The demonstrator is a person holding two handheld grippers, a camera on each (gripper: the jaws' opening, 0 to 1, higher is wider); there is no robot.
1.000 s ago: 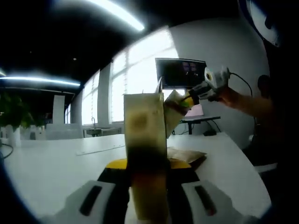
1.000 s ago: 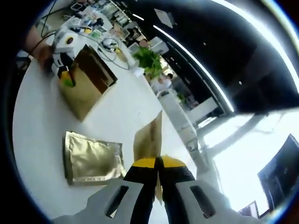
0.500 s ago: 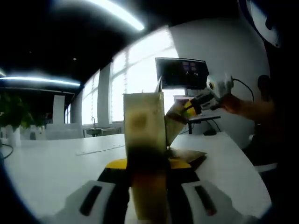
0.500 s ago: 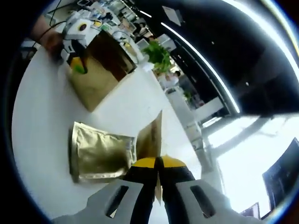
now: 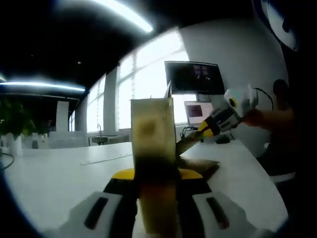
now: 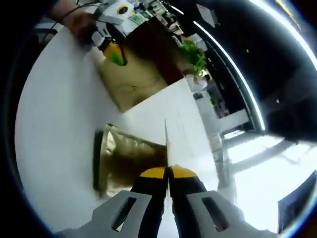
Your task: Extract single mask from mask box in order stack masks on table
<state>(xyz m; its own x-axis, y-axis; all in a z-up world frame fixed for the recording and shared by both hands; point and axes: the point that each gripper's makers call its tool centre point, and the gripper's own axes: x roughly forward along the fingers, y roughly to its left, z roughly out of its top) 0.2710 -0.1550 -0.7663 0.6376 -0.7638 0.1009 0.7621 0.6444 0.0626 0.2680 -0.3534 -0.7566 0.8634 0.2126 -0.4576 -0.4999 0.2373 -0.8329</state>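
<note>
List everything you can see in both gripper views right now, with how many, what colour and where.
Mask box: one, brown-gold, open, clamped in the left gripper, resting on the table.
Mask packet held: one, gold, seen edge-on, pinched in the right gripper above the table.
Mask packet lying flat: one, gold foil, on the table below the held one.
Table: one, white.
Monitor: one, dark screen, by the windows behind the table.
Plant: one, green, beyond the table's far end.
Left gripper: white body, yellow tips, jaws shut on the box.
Right gripper: yellow and black tips, jaws shut on the packet.
Hand: one, holding the left gripper.
</note>
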